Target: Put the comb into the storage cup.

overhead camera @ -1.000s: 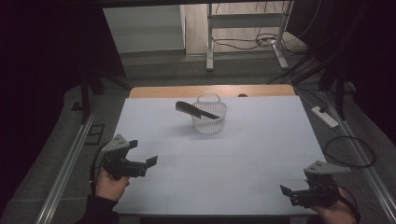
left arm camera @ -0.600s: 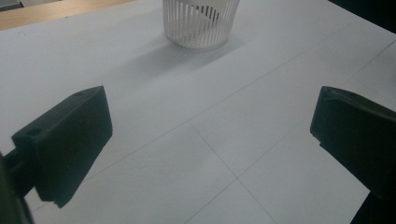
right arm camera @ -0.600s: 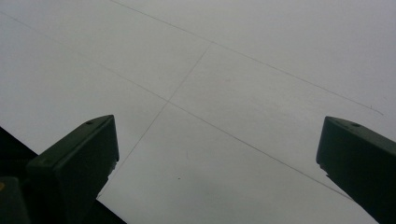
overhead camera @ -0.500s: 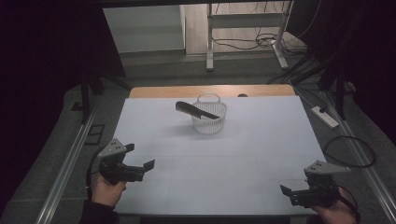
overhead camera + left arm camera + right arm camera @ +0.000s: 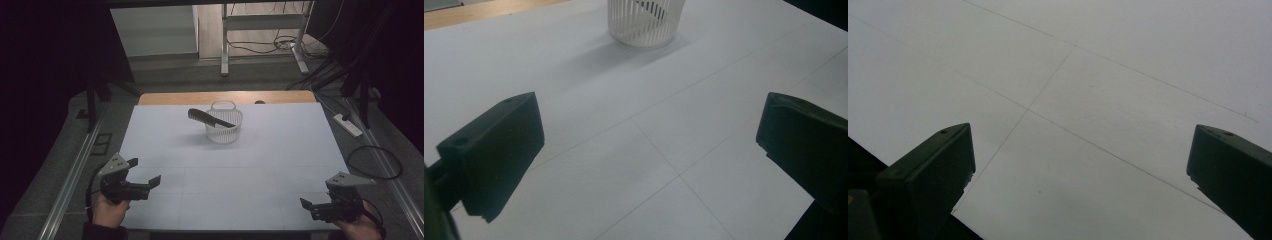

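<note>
Comb [image 5: 210, 118] lies across the rim of the white basket [image 5: 224, 131] at the far middle of the table [image 5: 250, 170], handle sticking out to the left, well apart from both my grippers. My left gripper [image 5: 143, 178] hovers by the near left edge with its jaws apart and nothing between them; my right gripper [image 5: 308, 205] sits at the near right corner, jaws apart too and empty. To do this reach well, I judge I should carry the left gripper forward toward the handle, keep the jaws wide, and come in across the handle so the basket doesn't tip. Compared with a second ago, my left gripper has pulled back toward me and lower; the right one, the comb and the basket sit where they were
</note>
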Demonstrator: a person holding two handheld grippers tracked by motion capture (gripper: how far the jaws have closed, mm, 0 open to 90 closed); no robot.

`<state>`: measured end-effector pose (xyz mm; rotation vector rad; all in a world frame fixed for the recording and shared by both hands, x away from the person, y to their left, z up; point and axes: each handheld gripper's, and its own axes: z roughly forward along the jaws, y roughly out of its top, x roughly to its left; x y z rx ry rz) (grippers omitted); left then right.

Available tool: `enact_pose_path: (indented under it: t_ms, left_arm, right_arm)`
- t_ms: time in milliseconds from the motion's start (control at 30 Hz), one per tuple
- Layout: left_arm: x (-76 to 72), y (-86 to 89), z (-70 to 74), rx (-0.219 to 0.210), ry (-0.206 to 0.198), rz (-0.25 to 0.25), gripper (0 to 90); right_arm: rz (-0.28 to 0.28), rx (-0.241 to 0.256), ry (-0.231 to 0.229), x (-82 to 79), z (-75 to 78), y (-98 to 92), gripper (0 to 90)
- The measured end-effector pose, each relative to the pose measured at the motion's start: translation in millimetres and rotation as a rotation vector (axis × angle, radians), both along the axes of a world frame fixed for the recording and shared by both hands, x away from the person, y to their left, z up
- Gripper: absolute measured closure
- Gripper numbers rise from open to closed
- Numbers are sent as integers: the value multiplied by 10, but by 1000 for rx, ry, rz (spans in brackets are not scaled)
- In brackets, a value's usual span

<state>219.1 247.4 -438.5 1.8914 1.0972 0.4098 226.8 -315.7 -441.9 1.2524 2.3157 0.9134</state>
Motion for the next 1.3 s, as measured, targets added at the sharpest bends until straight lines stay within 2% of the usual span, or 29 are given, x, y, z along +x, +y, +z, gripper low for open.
enact_pose_path:
  t_ms: [1300]
  left_arm:
    - [-409,184,-83,31,17,74,0]
  right_arm:
    - [-12,6,-7,-5,5,-9,0]
